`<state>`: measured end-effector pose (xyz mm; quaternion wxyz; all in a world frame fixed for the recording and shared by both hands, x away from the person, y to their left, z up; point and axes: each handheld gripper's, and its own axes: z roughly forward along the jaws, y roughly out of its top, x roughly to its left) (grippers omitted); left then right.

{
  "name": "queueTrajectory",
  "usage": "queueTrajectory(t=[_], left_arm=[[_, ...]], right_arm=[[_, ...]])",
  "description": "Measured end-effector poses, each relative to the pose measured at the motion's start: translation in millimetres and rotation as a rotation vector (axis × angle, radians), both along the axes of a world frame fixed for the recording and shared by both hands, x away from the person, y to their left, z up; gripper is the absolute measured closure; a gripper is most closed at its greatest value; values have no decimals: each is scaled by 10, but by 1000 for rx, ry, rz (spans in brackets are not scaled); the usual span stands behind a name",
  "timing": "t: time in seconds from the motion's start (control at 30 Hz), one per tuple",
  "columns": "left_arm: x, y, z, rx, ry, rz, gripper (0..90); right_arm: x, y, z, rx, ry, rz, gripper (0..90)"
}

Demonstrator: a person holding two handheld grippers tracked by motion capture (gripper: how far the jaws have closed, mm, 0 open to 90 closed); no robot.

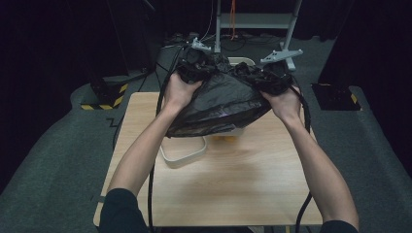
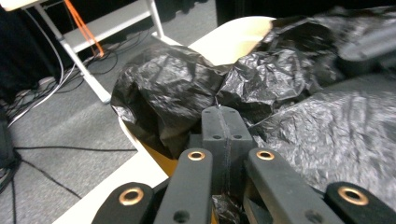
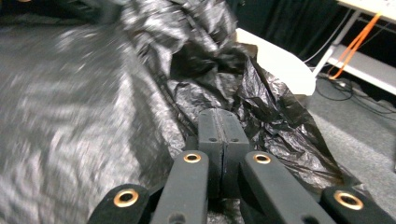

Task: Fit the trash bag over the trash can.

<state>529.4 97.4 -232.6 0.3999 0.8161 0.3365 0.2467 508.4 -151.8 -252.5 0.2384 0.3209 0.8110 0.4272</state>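
A person holds a black bag (image 1: 221,99) up over the surface (image 1: 243,179) with both hands. The left hand (image 1: 179,92) and the right hand (image 1: 286,104) each hold a claw. The left claw (image 1: 194,60) is at the bag's left top corner, and the right claw (image 1: 274,73) is at its right top corner. The bag is stretched wide between them. Under the bag sits a cream bin (image 1: 184,153), and the bag hides most of it. Black cables (image 1: 151,194) hang down by the arms.
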Motion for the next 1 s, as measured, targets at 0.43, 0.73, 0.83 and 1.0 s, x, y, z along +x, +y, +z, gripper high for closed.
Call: queueTrajectory(t=[0.43,0.73,0.83,1.0], left_arm=[[142,-99,-141,53,27,3,896],[120,13,-76,-61,-18,26,718],[98,40,-11,-103,-79,69,588],[260,-36,-28,-70,-5,87,547]], right_arm=[[-47,-52,159,80,-109,-56,605],[183,79,-47,-3,31,-22,877],[183,106,-58,-14,48,-1,893],[122,103,-10,6,24,-3,777]])
